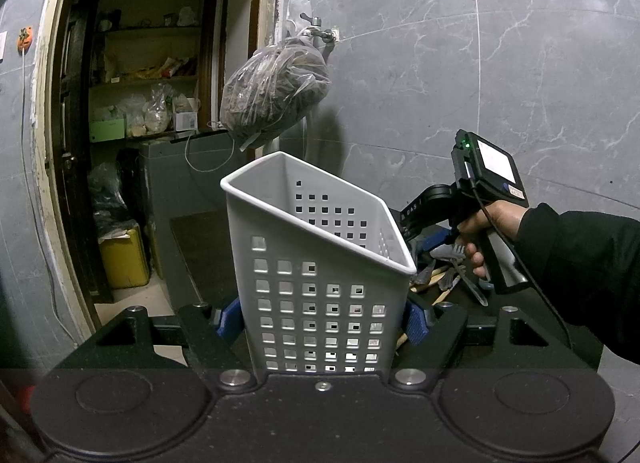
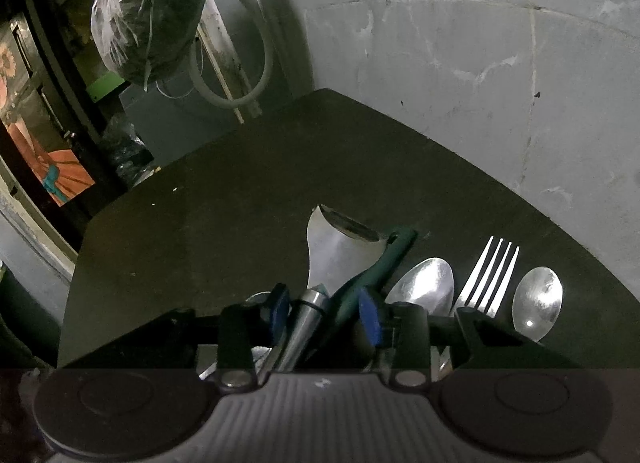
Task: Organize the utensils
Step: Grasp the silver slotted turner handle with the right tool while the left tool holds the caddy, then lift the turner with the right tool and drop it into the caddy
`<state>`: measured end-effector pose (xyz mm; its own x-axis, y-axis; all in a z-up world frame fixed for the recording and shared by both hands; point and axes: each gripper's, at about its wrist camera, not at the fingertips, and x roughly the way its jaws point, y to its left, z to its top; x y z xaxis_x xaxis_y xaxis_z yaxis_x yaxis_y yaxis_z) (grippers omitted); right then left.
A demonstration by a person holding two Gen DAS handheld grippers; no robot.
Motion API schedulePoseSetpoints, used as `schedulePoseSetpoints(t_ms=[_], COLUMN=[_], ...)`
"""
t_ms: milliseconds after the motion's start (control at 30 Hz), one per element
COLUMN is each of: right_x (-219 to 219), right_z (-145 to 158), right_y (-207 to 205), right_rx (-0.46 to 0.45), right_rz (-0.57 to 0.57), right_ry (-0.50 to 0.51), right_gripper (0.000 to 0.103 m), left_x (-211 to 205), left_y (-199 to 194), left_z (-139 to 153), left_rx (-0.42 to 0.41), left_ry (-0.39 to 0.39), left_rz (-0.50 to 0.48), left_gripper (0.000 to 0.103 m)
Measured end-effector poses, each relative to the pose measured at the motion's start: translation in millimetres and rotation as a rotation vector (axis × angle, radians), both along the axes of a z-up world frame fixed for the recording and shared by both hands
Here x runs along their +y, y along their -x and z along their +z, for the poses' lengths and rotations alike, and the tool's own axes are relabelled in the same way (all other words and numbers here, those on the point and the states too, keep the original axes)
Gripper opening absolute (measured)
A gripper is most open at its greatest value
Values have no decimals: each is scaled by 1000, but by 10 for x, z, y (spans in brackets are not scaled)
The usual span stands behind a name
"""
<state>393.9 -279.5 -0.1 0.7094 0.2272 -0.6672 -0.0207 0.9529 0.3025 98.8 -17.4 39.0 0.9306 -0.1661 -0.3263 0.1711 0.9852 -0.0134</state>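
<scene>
My left gripper (image 1: 323, 323) is shut on a white perforated utensil holder (image 1: 320, 263), which stands upright and looks to have nothing inside. To its right, a hand holds my right gripper (image 1: 430, 241) down over a pile of utensils (image 1: 452, 275) on a dark table. In the right wrist view, my right gripper (image 2: 325, 309) has its blue pads (image 2: 370, 317) against two handles side by side: a steel spatula (image 2: 340, 251) and a green-handled tool (image 2: 384, 259). To their right on the table lie a spoon (image 2: 426, 283), a fork (image 2: 490, 275) and a second spoon (image 2: 538, 299).
The dark table (image 2: 224, 215) sits in a corner against a grey marble wall (image 2: 480, 83). A plastic bag (image 1: 276, 91) hangs from a tap above and behind the holder. An open doorway with pantry shelves (image 1: 148, 75) and a yellow container (image 1: 124, 259) is at the left.
</scene>
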Motion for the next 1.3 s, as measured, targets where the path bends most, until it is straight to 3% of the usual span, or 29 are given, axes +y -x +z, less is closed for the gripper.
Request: schedulePoseSetpoints(t_ms=[267, 533, 900, 1300], right_x=[-26, -69, -59, -319], right_z=[-19, 11, 31, 31], right_y=[-83, -54, -86, 69], right_rx=[25, 29, 35, -29], right_rz=[14, 27, 38, 56], right_ry=[-17, -33, -30, -224], right_gripper=[47, 24, 23, 20], left_x=[1, 0, -1, 6], left_y=[-6, -3, -2, -1], left_z=[3, 1, -1, -1], left_rx=[-1, -1, -2, -3], left_ry=[1, 1, 2, 2], left_rz=[1, 0, 0, 1], left_gripper=[77, 77, 77, 77])
